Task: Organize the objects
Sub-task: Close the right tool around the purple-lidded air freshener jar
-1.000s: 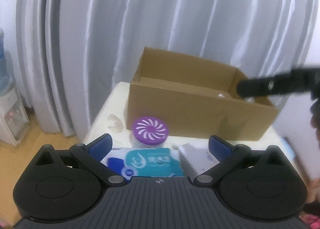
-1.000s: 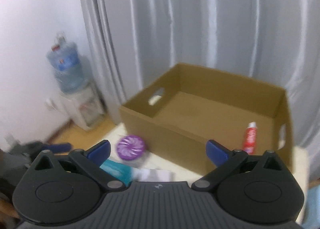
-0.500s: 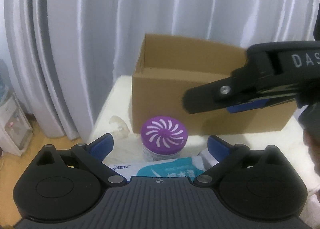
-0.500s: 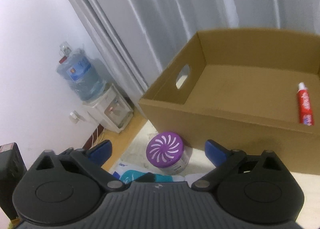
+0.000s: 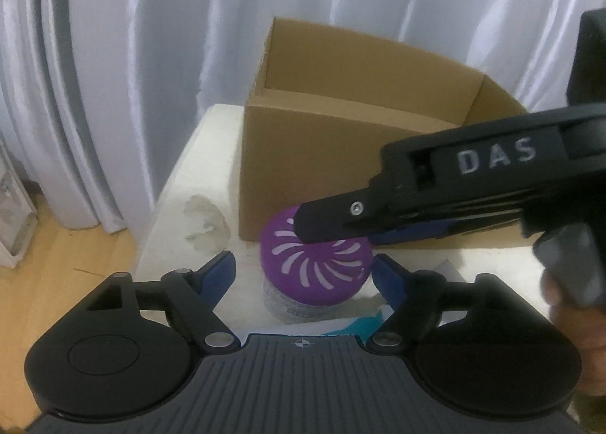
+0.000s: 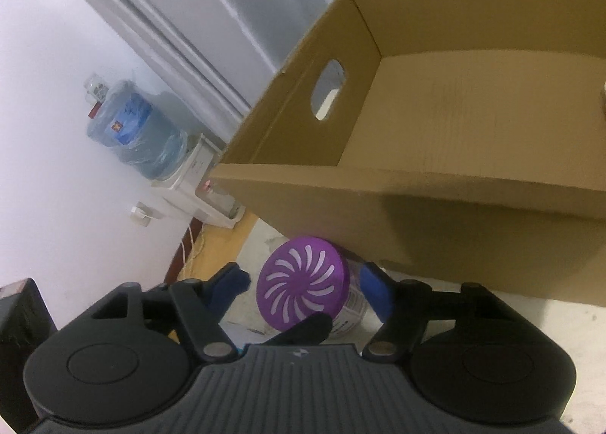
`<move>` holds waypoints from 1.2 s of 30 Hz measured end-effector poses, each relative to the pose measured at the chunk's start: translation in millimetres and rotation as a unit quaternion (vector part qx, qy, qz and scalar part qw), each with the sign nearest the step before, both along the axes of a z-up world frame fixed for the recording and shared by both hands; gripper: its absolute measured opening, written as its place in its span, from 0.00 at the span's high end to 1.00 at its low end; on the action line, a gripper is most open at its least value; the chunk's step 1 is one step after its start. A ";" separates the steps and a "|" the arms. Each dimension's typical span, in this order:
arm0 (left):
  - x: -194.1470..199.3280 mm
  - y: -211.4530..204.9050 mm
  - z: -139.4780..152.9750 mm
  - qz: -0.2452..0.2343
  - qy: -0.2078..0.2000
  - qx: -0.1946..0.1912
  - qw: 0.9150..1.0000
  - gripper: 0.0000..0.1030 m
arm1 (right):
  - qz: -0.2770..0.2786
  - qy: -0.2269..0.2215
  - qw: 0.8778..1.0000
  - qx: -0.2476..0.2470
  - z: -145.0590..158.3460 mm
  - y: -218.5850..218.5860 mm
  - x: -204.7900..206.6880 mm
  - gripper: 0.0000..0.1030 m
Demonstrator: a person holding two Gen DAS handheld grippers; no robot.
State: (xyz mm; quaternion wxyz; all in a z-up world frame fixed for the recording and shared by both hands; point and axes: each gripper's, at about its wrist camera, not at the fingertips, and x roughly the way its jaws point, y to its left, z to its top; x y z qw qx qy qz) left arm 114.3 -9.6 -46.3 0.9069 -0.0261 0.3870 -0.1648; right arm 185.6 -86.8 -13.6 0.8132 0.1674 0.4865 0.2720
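Just near of the cardboard box, the purple-lidded jar stands between both closing grippers (pads not touching): left gripper, right gripper.

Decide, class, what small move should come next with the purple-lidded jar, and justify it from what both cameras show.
Probably finish closing the right gripper on the purple-lidded jar, while the left gripper backs off. Both pairs of jaws are closing with the jar between them, no pad pressing yet, and the jar stands on the table beside the open cardboard box.
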 end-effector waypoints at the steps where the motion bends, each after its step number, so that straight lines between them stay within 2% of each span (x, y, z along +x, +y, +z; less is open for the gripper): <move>1: 1.3 -1.5 0.4 -0.002 0.002 -0.001 1.000 0.25 | -0.002 0.004 1.000 0.000 -2.5 -0.1 2.0 0.34; 6: 0.7 -5.5 -2.7 -0.006 0.016 -0.005 1.000 0.33 | -0.005 0.034 0.999 0.013 -13.7 -1.6 10.3 0.41; 17: -7.4 -6.0 11.2 0.012 -0.006 0.002 1.000 0.34 | -0.003 0.037 0.999 0.020 -10.8 0.6 8.8 0.42; 30: -46.7 -11.6 49.8 0.025 -0.056 -0.002 0.998 0.34 | 0.004 -0.007 0.999 0.046 30.0 -7.4 -16.0 0.42; 36: -57.2 -26.2 71.0 0.016 -0.073 -0.022 0.997 0.34 | -0.001 -0.032 0.998 0.059 54.9 -27.8 -38.5 0.42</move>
